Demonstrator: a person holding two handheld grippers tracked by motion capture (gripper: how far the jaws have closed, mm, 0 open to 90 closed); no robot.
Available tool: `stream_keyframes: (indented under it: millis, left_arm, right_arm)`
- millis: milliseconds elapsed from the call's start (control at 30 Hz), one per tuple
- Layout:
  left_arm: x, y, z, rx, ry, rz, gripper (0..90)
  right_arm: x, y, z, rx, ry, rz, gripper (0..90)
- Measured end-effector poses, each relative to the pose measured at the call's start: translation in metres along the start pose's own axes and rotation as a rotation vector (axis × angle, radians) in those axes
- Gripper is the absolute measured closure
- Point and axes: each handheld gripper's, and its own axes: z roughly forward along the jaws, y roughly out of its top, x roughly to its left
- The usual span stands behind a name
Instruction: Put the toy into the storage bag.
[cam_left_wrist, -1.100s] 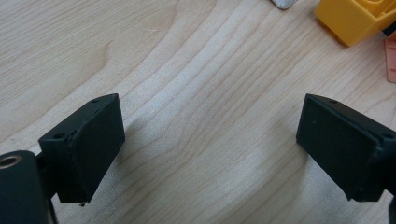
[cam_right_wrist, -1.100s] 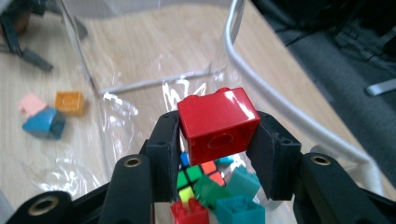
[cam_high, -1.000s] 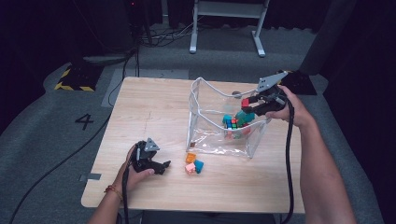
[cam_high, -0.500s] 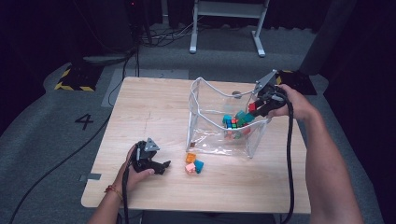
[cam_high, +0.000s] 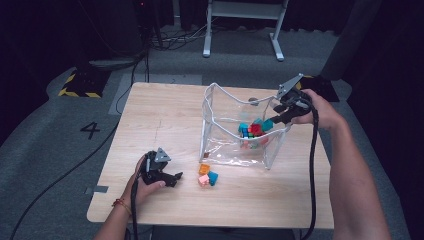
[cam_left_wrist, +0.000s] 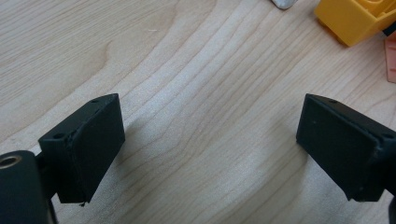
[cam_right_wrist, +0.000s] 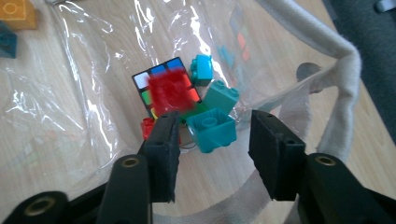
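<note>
Right gripper (cam_high: 274, 120) hanging over the rim of the clear bag (cam_high: 220, 145), jaws just opened, nothing pinched; blurry red block (cam_right_wrist: 169, 91) mid-air above the cube and teal bricks (cam_right_wrist: 211, 129) inside. Left gripper (cam_high: 172, 178) resting on the table (cam_high: 165, 115), jaws spread wide, empty (orange block (cam_left_wrist: 352, 18) just ahead).

The right gripper (cam_right_wrist: 212, 154), its jaws just opening with nothing pressed between them, hangs over a clear bag (cam_right_wrist: 84, 107). A blurred red block (cam_right_wrist: 167, 91) sits at twelve o'clock over a puzzle cube (cam_right_wrist: 142, 81), teal bricks (cam_right_wrist: 212, 128) beside it.
</note>
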Motion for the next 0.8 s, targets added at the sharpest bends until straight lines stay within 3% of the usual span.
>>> stream_keyframes:
  millis: [200, 433, 633, 800]
  left_arm:
    - [0.000, 0.000, 0.000, 0.000, 0.000, 0.000, 7.9]
    - [0.000, 0.000, 0.000, 0.000, 0.000, 0.000, 7.9]
    - [0.000, 0.000, 0.000, 0.000, 0.000, 0.000, 7.9]
    - [0.000, 0.000, 0.000, 0.000, 0.000, 0.000, 7.9]
  right_arm:
    - [0.007, -0.009, -0.011, -0.146, -0.007, 0.031, 48.9]
    - [0.022, -0.023, -0.022, -0.339, -0.063, 0.099, 41.4]
    - [0.035, -0.039, -0.041, -0.470, -0.155, 0.243, 33.5]
    - [0.053, -0.053, -0.058, -0.537, -0.231, 0.261, 28.1]
